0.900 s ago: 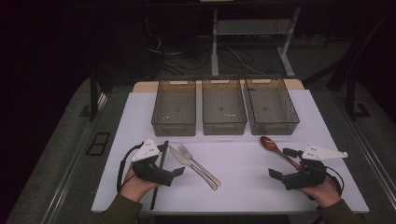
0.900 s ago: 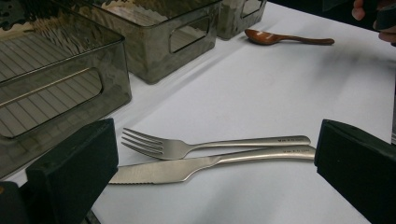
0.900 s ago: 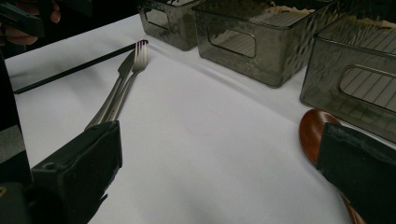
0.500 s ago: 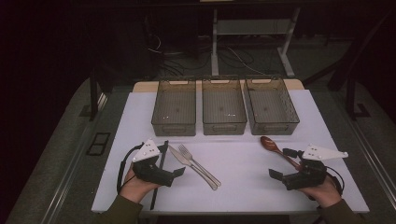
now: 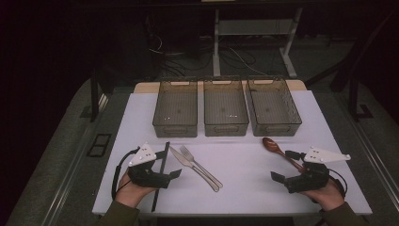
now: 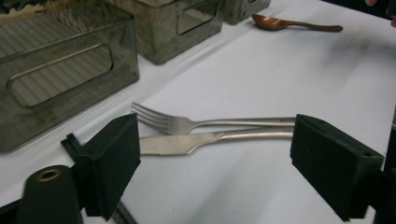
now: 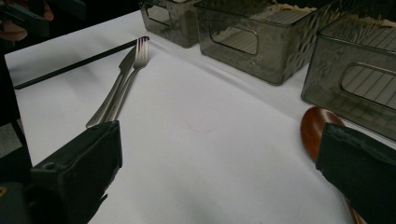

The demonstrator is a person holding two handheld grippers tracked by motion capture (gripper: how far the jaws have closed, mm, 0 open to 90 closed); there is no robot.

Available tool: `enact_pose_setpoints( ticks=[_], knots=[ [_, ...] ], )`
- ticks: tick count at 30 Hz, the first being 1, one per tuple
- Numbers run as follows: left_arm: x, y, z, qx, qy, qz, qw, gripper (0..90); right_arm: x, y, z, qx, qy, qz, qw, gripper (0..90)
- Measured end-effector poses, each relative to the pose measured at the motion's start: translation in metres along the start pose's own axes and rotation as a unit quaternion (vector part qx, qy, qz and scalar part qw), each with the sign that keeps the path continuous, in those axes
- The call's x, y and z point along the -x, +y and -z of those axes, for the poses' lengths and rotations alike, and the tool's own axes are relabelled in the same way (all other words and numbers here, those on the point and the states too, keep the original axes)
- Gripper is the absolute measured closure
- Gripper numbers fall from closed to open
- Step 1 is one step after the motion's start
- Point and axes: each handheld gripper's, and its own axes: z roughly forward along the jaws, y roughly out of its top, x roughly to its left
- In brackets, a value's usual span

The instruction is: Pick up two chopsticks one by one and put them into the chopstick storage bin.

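While hovering low with nothing gripped, take the middle bin (image 5: 226, 128) as the marker for every place.

Left of that bin and well nearer the person: left tool (image 5: 170, 160), jaws spread wide, empty, aimed across at a knife (image 6: 187, 143) and a fork (image 6: 187, 123). Right beside this tool, a thin black stick (image 5: 160, 183) lying flat, running toward the person.

Just in front of the middle bin and slightly left: knife and fork flat on the white bench (image 5: 244, 188), side by side and touching along the handles, blade tip and tines pointing up toward the left bin (image 5: 175, 129).

Likely step in hand: picking one piece for a bin. To do it well, choose the fork, the one nearer the middle bin. Come in square to its handle, one pad on each side, away from the spot of contact with the knife. Sink until the pads nearly brush the bench, then close slowly. Lift level, watching for the knife dragging along. Steer clear of the black stick on the way in.

Right of the middle bin: right bin (image 5: 275, 128), and in front of it a brown wooden spoon (image 5: 270, 144), bowl toward that bin, handle running toward the person. At the handle end, right tool (image 5: 284, 165), jaws likewise spread and empty, one jaw close beside the spoon's bowl in the right gripper view. Same advice there: straddle the handle, not the bowl.
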Motion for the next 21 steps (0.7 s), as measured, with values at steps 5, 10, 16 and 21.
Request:
enact_pose_setpoints(
  ticks=[5, 10, 16, 21],
  knots=[
    [-0.003, -0.006, 0.006, -0.012, 0.013, 0.003, 0.9998, 29.5, 0.0, -0.001, 0.0, -0.004, 0.0, 0.0, 1.0, 0.7],
    [-0.009, -0.015, 0.014, -0.023, 0.027, 0.018, 0.9992, 39.7, -0.001, -0.001, -0.001, -0.007, -0.001, 0.002, 1.0, 0.7],
    [-0.017, -0.027, 0.016, -0.059, 0.036, 0.032, 0.9971, 52.8, -0.001, -0.001, -0.002, -0.011, -0.001, 0.003, 0.9999, 0.7],
    [-0.022, -0.036, 0.016, -0.077, 0.036, 0.042, 0.9955, 61.7, -0.001, -0.001, -0.004, -0.013, -0.001, 0.004, 0.9999, 0.7]
  ],
)
